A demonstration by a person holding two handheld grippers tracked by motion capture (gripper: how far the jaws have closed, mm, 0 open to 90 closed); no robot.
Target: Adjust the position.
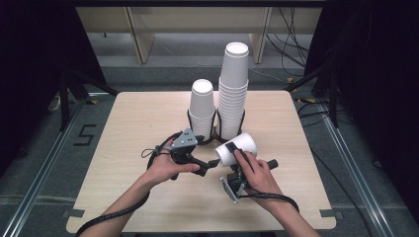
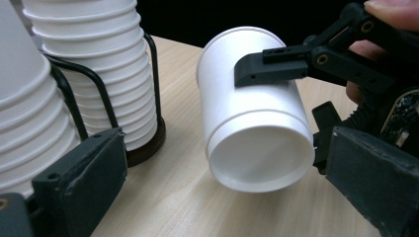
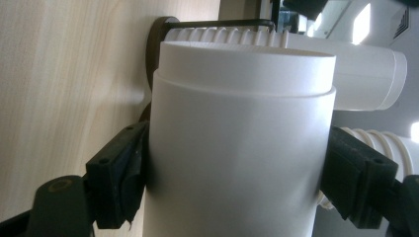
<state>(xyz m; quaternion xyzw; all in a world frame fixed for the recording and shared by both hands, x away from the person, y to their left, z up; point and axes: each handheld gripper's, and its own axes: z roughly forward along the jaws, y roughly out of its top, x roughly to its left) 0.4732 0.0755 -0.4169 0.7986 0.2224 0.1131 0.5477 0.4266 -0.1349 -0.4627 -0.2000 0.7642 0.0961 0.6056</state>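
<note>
- Right gripper (image 1: 231,157): jaws closed on the sides of a white paper cup (image 1: 236,148), one pad on each flank, as the right gripper view shows (image 3: 237,163). The cup lies on its side above the table, its flat base turned toward the left gripper.
- Left gripper (image 1: 213,164): jaws spread wide and holding nothing. In the left gripper view its two black jaws stand at either side, with the cup's base (image 2: 262,158) between and beyond them; whether a tip touches the cup cannot be told.
- Paper cup, position: just right of the table's centre, at about five o'clock from the two stacks and near their feet.
- Short stack of cups (image 1: 202,106): upside down in a black wire holder, at about eleven o'clock from the held cup.
- Tall stack of cups (image 1: 233,89): upside down in a second wire holder with a dark round base (image 2: 146,145), at twelve o'clock from the held cup and just beside the short stack.
- Table (image 1: 133,148): light wood, bare around the grippers.
- Obstruction: the two stacks stand close behind the held cup; the left gripper lies at its nine o'clock side.
- Surroundings: grey floor, cables at two o'clock beyond the table.
</note>
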